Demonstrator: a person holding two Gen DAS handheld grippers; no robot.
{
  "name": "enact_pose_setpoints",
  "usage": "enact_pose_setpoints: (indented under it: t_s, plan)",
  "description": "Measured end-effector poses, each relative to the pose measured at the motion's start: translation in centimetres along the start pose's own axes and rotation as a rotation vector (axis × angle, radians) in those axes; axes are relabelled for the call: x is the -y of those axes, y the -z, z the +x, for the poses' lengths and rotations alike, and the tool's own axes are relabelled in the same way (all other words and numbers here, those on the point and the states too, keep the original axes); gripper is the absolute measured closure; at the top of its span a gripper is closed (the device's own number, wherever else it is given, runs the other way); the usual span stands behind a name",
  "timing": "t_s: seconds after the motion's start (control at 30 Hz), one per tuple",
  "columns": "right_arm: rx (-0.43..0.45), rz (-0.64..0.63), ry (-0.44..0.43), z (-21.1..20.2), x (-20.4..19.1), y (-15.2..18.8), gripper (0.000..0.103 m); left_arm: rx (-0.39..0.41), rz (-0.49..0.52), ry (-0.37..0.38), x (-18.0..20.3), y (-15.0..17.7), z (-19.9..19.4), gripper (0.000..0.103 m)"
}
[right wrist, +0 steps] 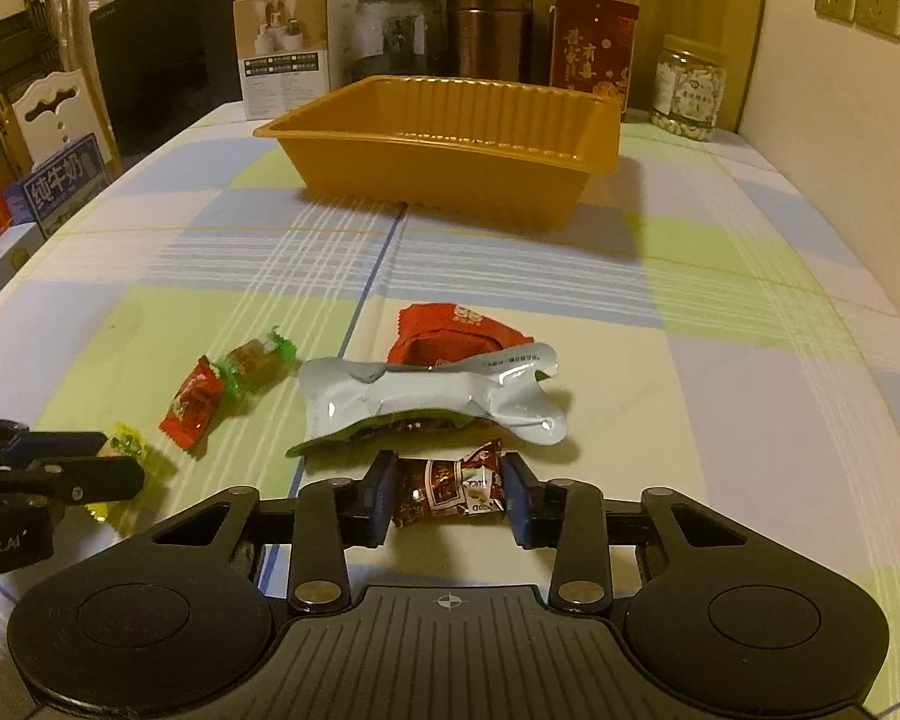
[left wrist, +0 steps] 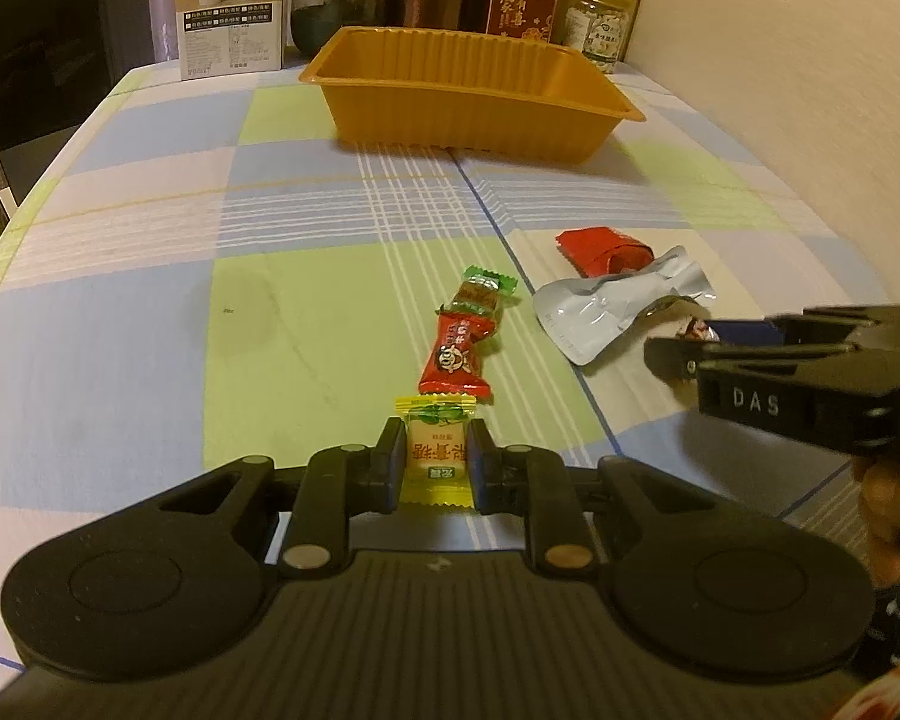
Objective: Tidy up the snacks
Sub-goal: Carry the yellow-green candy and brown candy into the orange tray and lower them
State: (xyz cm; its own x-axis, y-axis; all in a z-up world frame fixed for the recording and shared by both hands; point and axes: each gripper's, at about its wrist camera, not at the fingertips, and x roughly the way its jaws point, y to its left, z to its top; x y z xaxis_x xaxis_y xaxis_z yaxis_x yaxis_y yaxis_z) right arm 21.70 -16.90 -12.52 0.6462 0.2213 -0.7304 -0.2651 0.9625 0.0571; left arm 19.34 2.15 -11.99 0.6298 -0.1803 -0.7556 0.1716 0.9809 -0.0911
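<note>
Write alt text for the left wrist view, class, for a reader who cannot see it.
The left gripper has its fingers closed on a yellow-wrapped candy on a checked tablecloth. Ahead lie a red candy, a green-wrapped candy, a silver pouch and a red packet, with an empty orange tray beyond. The right gripper enters from the right.

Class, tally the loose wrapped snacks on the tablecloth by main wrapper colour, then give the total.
Yellow: 1, yellow-wrapped candy
Red: 2, long red candy, flat red packet
Green: 1, green-ended candy
Silver: 1, silver foil pouch
Brown: 1, dark brown candy
Total: 6
</note>
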Motion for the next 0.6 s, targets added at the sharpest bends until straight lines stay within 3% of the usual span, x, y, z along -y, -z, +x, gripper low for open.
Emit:
enact_pose_setpoints:
  t_s: [0.6]
  plan:
    - [0.032, 0.1, -0.025, -6.8, 1.0, 1.4, 0.067, 0.056, -0.004, -0.005, 2.3, -0.7, -3.9, 0.084]
